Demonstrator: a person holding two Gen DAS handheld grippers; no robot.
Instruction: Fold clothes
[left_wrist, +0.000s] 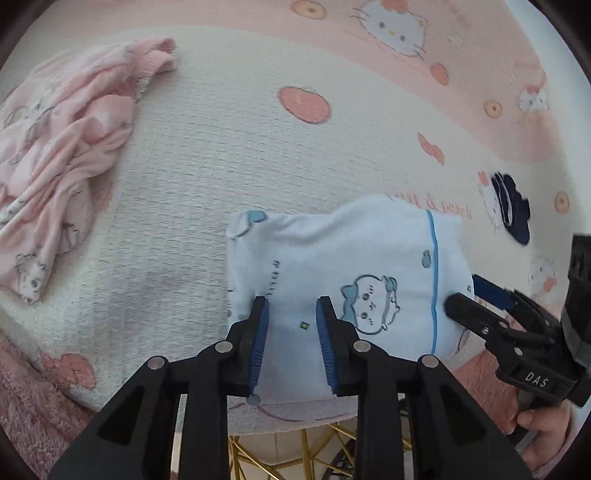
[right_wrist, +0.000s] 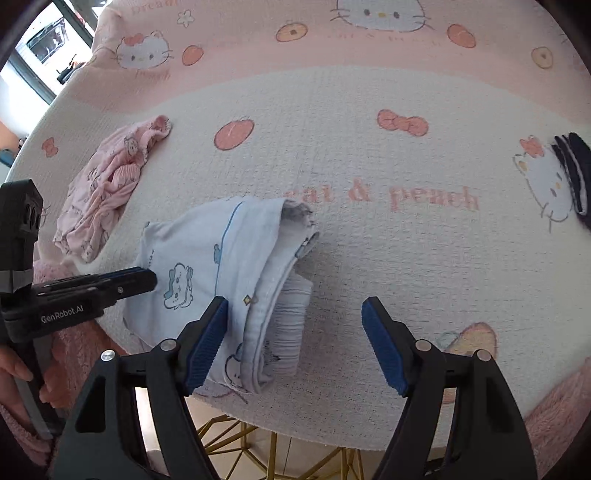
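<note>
The folded light-blue garment (right_wrist: 221, 266) lies at the near edge of the blanket-covered table (right_wrist: 388, 240), its long axis running from the edge away into the table, folded layers and ribbed waistband on its right side. The left gripper (left_wrist: 291, 314) hangs over its near end, fingers narrowly apart with cloth showing between them, not pinched. The right gripper (right_wrist: 295, 317) stands wide, its left finger over the garment's right edge, holding nothing. Only the right view shows the stacked fold edges; both show the pink clothes (left_wrist: 55, 147) and a dark item (left_wrist: 511, 208).

free: blanket (right_wrist: 369, 258) centre-right | blocked: pink garment (left_wrist: 55, 147) left — dark item (right_wrist: 576, 173) right edge
</note>
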